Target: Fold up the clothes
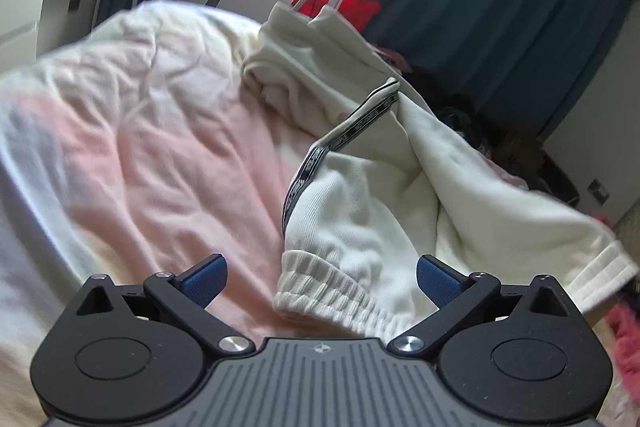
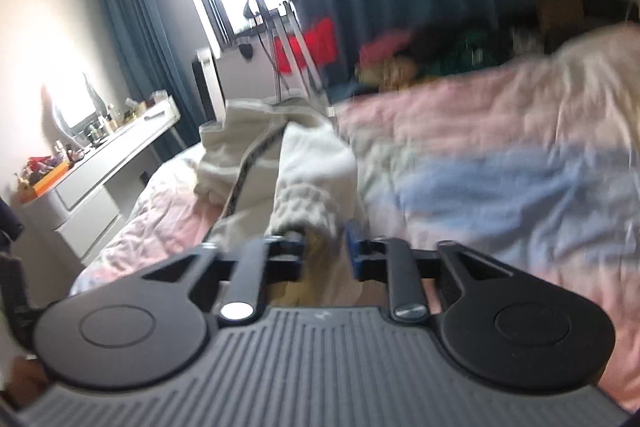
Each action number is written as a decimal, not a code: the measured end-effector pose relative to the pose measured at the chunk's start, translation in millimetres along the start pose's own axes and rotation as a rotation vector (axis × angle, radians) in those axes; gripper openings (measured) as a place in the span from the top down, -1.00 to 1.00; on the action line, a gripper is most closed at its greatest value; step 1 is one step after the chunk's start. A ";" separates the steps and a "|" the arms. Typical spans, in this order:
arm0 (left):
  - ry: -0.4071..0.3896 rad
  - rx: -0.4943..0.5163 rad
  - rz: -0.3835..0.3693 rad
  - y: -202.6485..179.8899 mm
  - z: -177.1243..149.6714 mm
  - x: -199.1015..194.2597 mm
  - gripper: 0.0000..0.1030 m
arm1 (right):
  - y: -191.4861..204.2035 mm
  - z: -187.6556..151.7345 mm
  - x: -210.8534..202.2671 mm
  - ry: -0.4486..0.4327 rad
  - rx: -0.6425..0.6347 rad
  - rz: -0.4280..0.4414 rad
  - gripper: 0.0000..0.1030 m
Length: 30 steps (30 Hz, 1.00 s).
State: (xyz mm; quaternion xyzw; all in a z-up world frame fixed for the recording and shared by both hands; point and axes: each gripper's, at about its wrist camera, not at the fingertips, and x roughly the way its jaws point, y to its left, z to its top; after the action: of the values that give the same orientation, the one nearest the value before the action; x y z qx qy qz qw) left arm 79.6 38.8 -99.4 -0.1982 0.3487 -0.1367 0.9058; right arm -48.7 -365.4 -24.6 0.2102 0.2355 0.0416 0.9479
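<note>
Right wrist: right gripper [image 2: 325, 251] jaws clamp cream trousers' [image 2: 304, 167] cuff.

Black grippers [image 1: 322, 277] [image 2: 325, 247], blue pads, silver screws, ribbed grey base

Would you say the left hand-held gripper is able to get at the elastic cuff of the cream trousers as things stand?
Probably yes. The left hand-held gripper is open, and the elastic cuff of the cream trousers lies on the pink bedspread right ahead between its fingers, with nothing covering it.
</note>
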 end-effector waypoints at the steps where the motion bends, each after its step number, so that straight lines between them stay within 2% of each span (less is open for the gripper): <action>1: 0.005 -0.020 -0.009 3.0 0.4 2.3 -0.95 | -7.5 1.7 -1.6 0.023 0.039 0.023 0.05; 3: 0.015 -0.059 -0.027 9.1 1.2 6.9 -0.92 | -19.9 4.9 -7.2 0.021 0.120 0.089 -0.25; 4: 0.019 -0.078 -0.036 12.1 1.6 9.2 -0.92 | -25.6 6.5 -10.5 0.010 0.161 0.126 -0.51; 5: 0.024 -0.098 -0.045 15.1 2.0 11.5 -0.91 | -31.3 8.1 -13.8 -0.001 0.202 0.163 -0.59; 7: 0.034 -0.137 -0.063 21.1 2.7 16.1 -0.90 | -37.0 10.3 -13.3 0.000 0.236 0.173 -0.60; 10: 0.048 -0.196 -0.090 30.2 3.9 23.0 -0.85 | -50.2 11.9 0.3 0.037 0.274 0.114 -0.59; 13: 0.083 -0.242 -0.117 35.6 3.9 34.7 -0.64 | -74.2 15.4 20.5 0.086 0.327 0.069 -0.59; 16: 0.105 -0.254 -0.142 35.8 3.9 46.5 -0.49 | -102.4 17.3 38.6 0.118 0.426 0.106 -0.59; 18: 0.116 -0.239 -0.164 31.9 3.0 52.8 -0.21 | -116.4 18.3 51.1 0.133 0.487 0.139 -0.58; 20: 0.118 -0.205 -0.156 26.3 2.1 58.7 -0.14 | -120.4 14.8 66.2 0.172 0.518 0.159 -0.58; 21: 0.108 -0.176 -0.145 22.9 2.0 60.6 0.02 | -119.5 10.9 74.0 0.197 0.528 0.194 -0.58; 22: 0.098 -0.165 -0.142 21.8 2.1 61.6 0.03 | -118.6 7.0 81.8 0.222 0.539 0.230 -0.58; 24: 0.081 -0.153 -0.140 20.8 2.2 63.2 0.27 | -116.3 -3.8 99.3 0.291 0.561 0.249 -0.52; 26: 0.058 -0.148 -0.136 21.3 3.5 61.6 0.43 | -113.4 -14.9 115.0 0.353 0.580 0.241 -0.10; 28: 0.024 -0.137 -0.131 20.2 4.2 56.0 0.58 | -110.6 -20.4 116.6 0.335 0.595 0.205 0.20; 30: -0.008 -0.126 -0.137 16.6 5.6 46.9 0.66 | -104.9 -26.1 111.6 0.299 0.610 0.168 0.33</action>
State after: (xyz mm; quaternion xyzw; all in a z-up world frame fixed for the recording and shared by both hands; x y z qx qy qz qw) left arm 119.1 36.9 -130.2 -0.2785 0.3386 -0.1755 0.8814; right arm 35.8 -431.0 -137.2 0.4942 0.3552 0.0773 0.7897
